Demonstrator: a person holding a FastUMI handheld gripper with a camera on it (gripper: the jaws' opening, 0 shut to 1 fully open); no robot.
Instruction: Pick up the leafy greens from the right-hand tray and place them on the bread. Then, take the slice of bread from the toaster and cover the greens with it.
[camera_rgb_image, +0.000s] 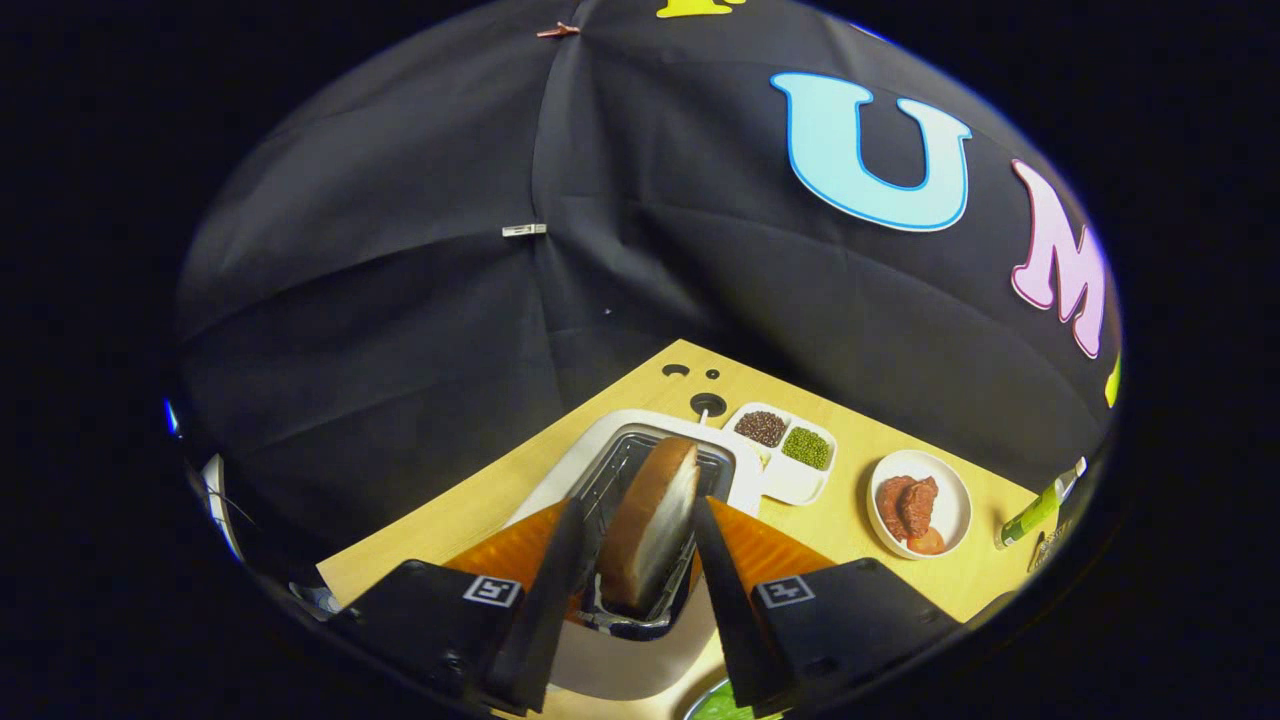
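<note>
A: What has the hand-held gripper got?
B: It grips the brown-crusted, pale-faced bread slice at lower centre, raised over the white toaster slot.
A: And the greens?
B: A leafy green bit at the bottom edge.

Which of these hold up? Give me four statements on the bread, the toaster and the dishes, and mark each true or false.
1. The tongs grip a slice of bread between their fingers. True.
2. The slice lies flat on the round plate. False: it stands on edge, tilted, over the toaster slot.
3. The divided dish just beyond the toaster holds brown grains and green beans in separate compartments. True.
4. The round plate is bare. False: reddish-brown food sits on it.
</note>
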